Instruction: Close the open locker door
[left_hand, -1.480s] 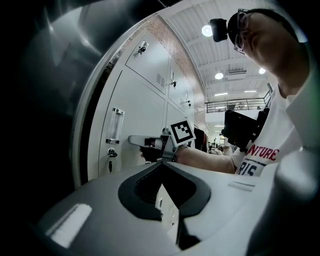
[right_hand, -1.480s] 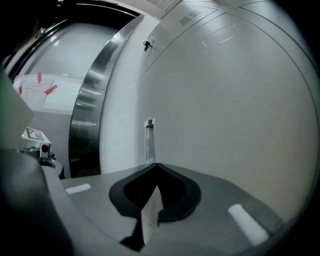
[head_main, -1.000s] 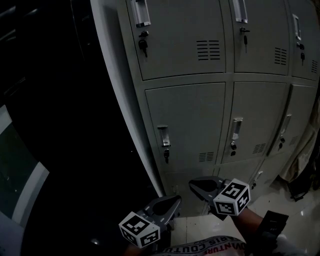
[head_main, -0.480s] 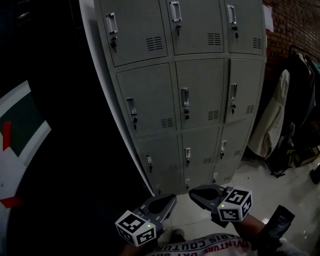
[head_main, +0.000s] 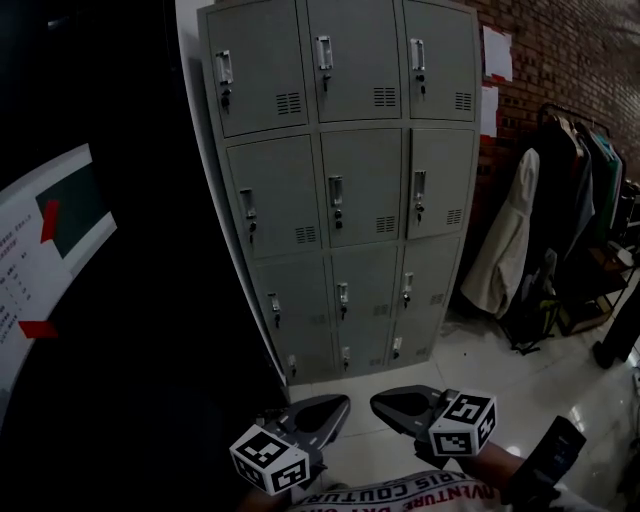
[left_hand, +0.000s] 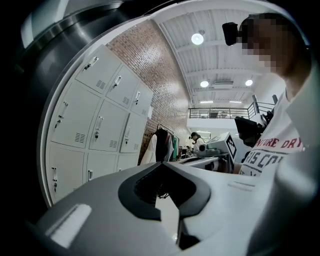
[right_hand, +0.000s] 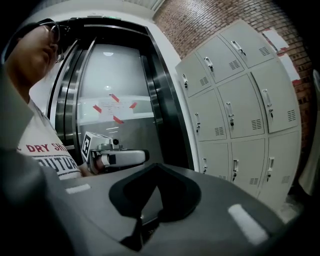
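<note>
A grey locker bank (head_main: 340, 190) stands ahead in the head view, three columns wide, and every door I can see lies flush and closed. My left gripper (head_main: 335, 408) and right gripper (head_main: 385, 403) hover low near my body, well short of the lockers, tips side by side. Both are shut with nothing held. In the left gripper view the jaws (left_hand: 162, 165) meet, with the lockers (left_hand: 95, 120) off to the left. The right gripper view shows its tip (right_hand: 155, 167) closed, the left gripper (right_hand: 117, 157) beside it and the lockers (right_hand: 235, 110) to the right.
Coats hang on a rack (head_main: 510, 240) right of the lockers, against a brick wall (head_main: 560, 60) with papers (head_main: 495, 55) stuck on it. A dark metal lift door with a sign (head_main: 50, 230) fills the left. Glossy pale floor (head_main: 480, 360) lies in front.
The lockers have drawn away and now look smaller and fully in view, with the coat rack revealed at right. Both grippers stay low by my body, still shut.
</note>
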